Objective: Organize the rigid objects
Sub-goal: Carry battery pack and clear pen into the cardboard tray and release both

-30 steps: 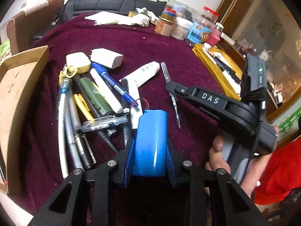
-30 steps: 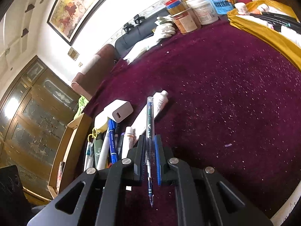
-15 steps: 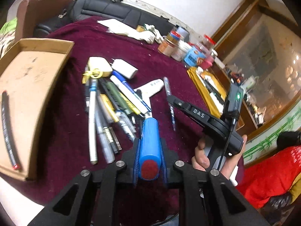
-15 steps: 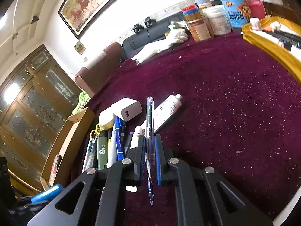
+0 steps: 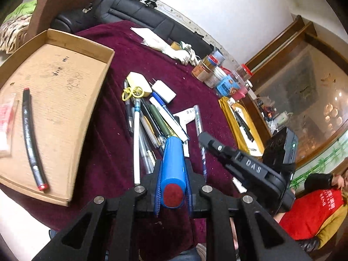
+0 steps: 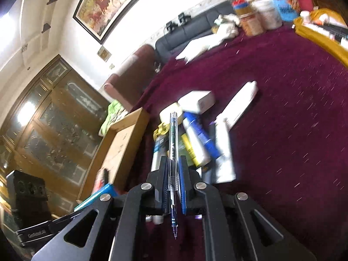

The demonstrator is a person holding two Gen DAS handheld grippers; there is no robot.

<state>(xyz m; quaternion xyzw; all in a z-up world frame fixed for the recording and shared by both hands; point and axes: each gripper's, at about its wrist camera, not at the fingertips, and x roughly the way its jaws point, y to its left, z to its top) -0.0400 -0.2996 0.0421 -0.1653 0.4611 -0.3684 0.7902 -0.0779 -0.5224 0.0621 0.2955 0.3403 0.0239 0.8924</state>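
- Both hands loaded: the left gripper [image 5: 173, 192] is clamped on a blue cylinder [image 5: 173, 169], red end cap facing the camera, carried above the maroon tablecloth [image 5: 134, 50].
- The right gripper [image 6: 173, 187] pinches a clear pen [image 6: 174, 152] along its length, tip pointing back toward the camera.
- My read: this is the carry step, with the cardboard tray [image 5: 56, 91] as the likely drop point. It already holds a black marker [image 5: 31, 139].
- Next move calls for getting each item over the tray rim, low, before the jaws let go; the cylinder looks apt to roll.
- The left wrist view shows the tray floor, the pen pile [image 5: 150, 117] in sharp detail, and the right gripper from outside.
- The right wrist view is motion-blurred, but shows the tray's near wall [image 6: 121, 143] edge-on, the white tube [image 6: 239, 104], and the cylinder's blue end [image 6: 97, 195] low at left.
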